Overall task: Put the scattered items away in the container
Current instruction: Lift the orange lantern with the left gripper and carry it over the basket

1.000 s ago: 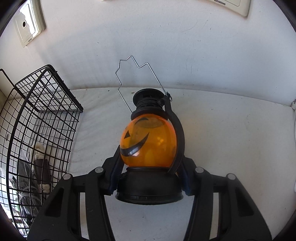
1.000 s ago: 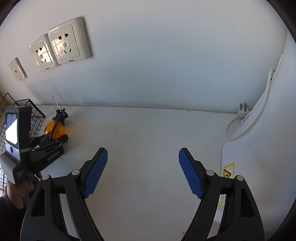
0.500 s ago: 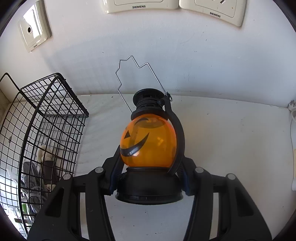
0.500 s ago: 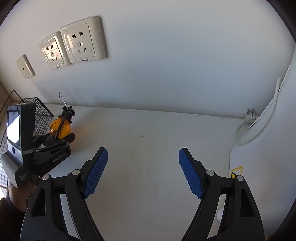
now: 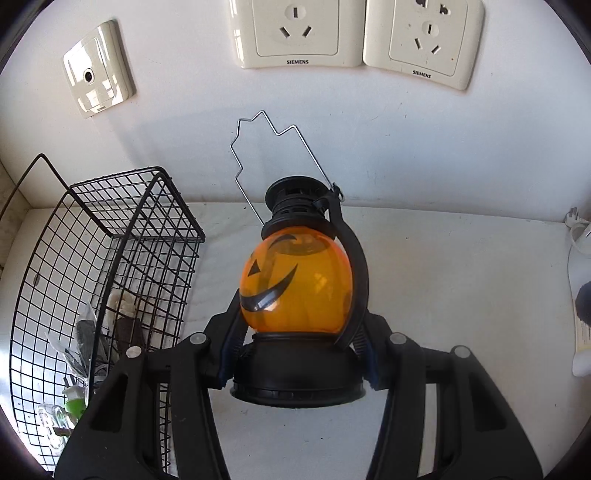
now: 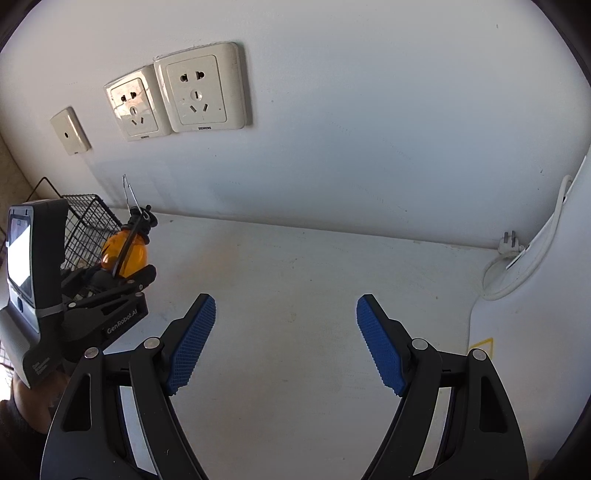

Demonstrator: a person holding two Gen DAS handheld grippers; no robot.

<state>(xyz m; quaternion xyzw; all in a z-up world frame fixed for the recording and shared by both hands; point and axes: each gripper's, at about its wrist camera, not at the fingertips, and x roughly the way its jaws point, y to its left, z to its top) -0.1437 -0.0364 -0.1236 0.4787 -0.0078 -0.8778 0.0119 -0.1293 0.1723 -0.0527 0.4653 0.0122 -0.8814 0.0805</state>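
An orange pumpkin-face lantern [image 5: 295,288] with a black base, black cap and thin wire handle is held above the white tabletop. My left gripper [image 5: 297,350] is shut on its black base, fingers pressing from both sides. A black wire basket [image 5: 110,258] stands to the lantern's left, with several small items lying inside. In the right wrist view the lantern [image 6: 125,254] and left gripper [image 6: 110,288] show at far left, next to the basket [image 6: 88,229]. My right gripper [image 6: 284,339] hangs open over bare table, its blue pads wide apart with nothing between them.
A white wall with two sockets [image 5: 354,33] and a small outlet plate [image 5: 98,88] rises behind the table. A white cable with a plug [image 6: 517,254] lies at the right beside a white appliance [image 6: 535,350]. A hand [image 6: 22,398] grips the left tool.
The left gripper has risen with the lantern, bringing the wall sockets and more of the basket into view. The right gripper has lifted slightly and stays open.
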